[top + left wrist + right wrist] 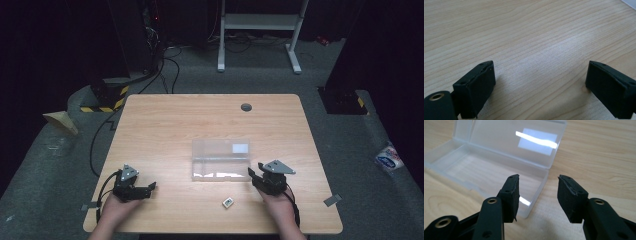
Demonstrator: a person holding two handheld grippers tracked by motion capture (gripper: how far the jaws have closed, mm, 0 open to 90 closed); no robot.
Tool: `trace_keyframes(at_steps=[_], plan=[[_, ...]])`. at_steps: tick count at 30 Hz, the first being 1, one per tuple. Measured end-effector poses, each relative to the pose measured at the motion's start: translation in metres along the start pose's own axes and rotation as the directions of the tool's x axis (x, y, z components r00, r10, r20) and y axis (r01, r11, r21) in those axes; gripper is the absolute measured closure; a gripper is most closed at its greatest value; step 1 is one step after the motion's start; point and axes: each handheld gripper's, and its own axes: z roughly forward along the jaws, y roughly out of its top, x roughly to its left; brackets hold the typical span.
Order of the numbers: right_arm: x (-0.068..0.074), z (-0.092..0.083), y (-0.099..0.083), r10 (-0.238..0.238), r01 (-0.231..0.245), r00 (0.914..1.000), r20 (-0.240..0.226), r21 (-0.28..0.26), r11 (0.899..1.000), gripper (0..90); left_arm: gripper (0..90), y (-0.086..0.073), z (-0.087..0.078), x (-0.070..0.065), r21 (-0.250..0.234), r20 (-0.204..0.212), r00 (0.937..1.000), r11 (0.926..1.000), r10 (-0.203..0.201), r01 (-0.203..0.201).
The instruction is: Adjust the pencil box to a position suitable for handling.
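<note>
Right gripper (256, 174) sat at the right end of the clear plastic box (220, 159), jaws about half apart with nothing between them; in the right gripper view (537, 195) the gap framed the box's near right corner and bare wood, pads not touching the plastic. Box lay open on the table (165, 125), roughly centre and slightly toward the person's side, lid folded back flat on the far side, a white label (240, 148) at the lid's right end. Tray looked empty as far as the glare allowed. Left gripper (150, 189) rested low at the near left of the table, well apart from the box, jaws pointing right; left gripper view (539, 82) showed them spread wide over plain wood grain, holding nothing. Small white item (228, 202) lay on the table near the front edge, between the two hands, closer to the right one, too small to identify.
</note>
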Motion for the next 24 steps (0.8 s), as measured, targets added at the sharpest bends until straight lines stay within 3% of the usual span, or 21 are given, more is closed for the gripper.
trace_keyframes(at_steps=[2, 6, 10, 16, 24], plan=[[0.002, -0.006, -0.004, -0.038, 0.038, 0.9993, 0.005, -0.019, 0.999, 50.7, 9.5, 0.000, 0.000, 0.000, 0.002, 0.000, 1.0000, 1.0000, -0.001, 0.001], [0.002, -0.012, -0.009, -0.064, 0.064, 0.9979, -0.012, -0.020, 0.998, 52.0, 9.6, 0.001, 0.001, -0.001, 0.000, -0.006, 1.0000, 1.0000, -0.006, 0.006], [0.004, -0.016, -0.012, -0.046, 0.046, 0.9977, -0.051, -0.008, 0.999, 51.3, 9.9, 0.001, 0.001, -0.001, 0.000, -0.008, 0.9999, 1.0000, -0.008, 0.008], [0.010, -0.016, -0.011, -0.025, 0.027, 0.9979, -0.061, 0.034, 0.999, 43.9, 10.0, 0.001, 0.001, 0.000, -0.001, -0.006, 1.0000, 1.0000, -0.005, 0.005], [0.021, -0.014, -0.012, -0.037, 0.041, 0.9948, -0.095, 0.037, 0.998, 41.4, 10.1, 0.002, 0.001, 0.000, -0.001, -0.001, 1.0000, 1.0000, 0.000, 0.000]])
